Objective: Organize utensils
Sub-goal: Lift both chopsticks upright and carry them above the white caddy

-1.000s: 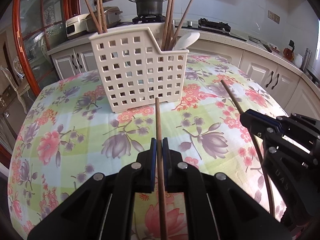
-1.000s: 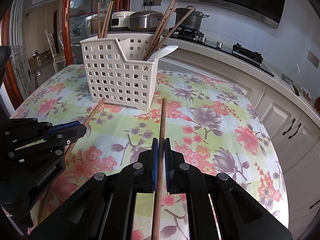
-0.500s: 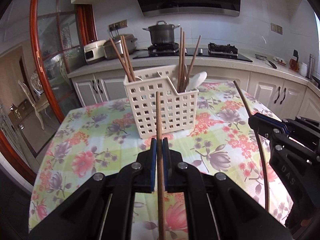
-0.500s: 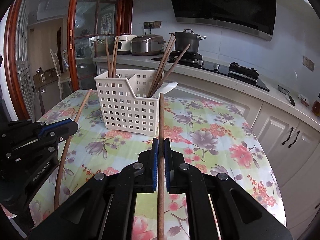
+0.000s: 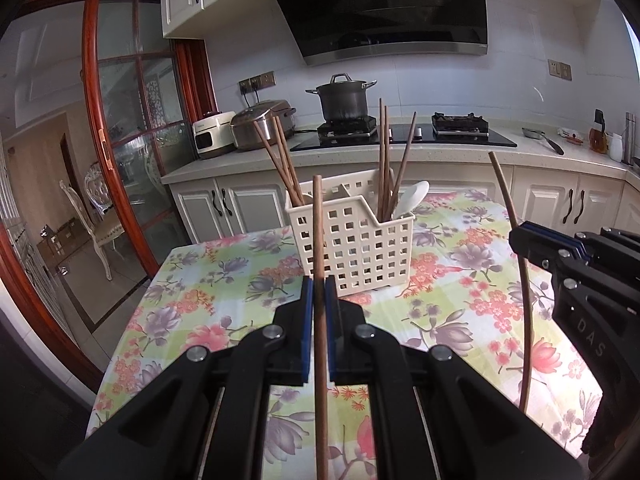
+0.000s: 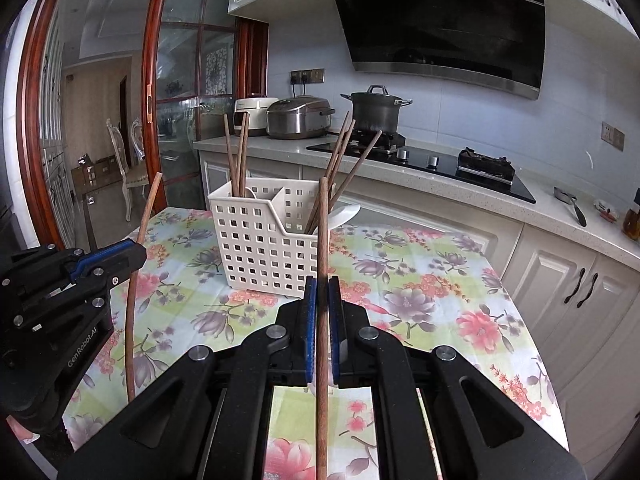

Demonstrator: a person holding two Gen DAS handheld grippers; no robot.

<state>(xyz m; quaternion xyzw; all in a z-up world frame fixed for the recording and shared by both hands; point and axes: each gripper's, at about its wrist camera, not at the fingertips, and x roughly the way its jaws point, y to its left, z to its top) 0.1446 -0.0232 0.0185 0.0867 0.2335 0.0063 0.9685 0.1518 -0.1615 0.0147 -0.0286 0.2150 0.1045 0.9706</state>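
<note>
From my left wrist view, the left hand-held gripper [image 5: 316, 304] is clenched on a brown wooden chopstick [image 5: 318, 240], pinched partway along its shaft so the tip stands up in front of the white slotted basket [image 5: 356, 248], which sits toward the far edge of the floral tabletop [image 5: 192, 300]. I judge the stick light, stiff and smooth, so a grip near mid-length keeps it from pivoting; a looser hold could let it slide between the blue pads. At the right of this view the other gripper holds a second chopstick [image 5: 520, 280]. From my right wrist view, the right hand-held gripper [image 6: 322, 308] is likewise clamped on its chopstick [image 6: 323, 240], thin, dark, straight and upright, held above the tabletop on the near side of the basket. The basket's two compartments already hold more chopsticks and a white spoon [image 6: 344, 213].
</note>
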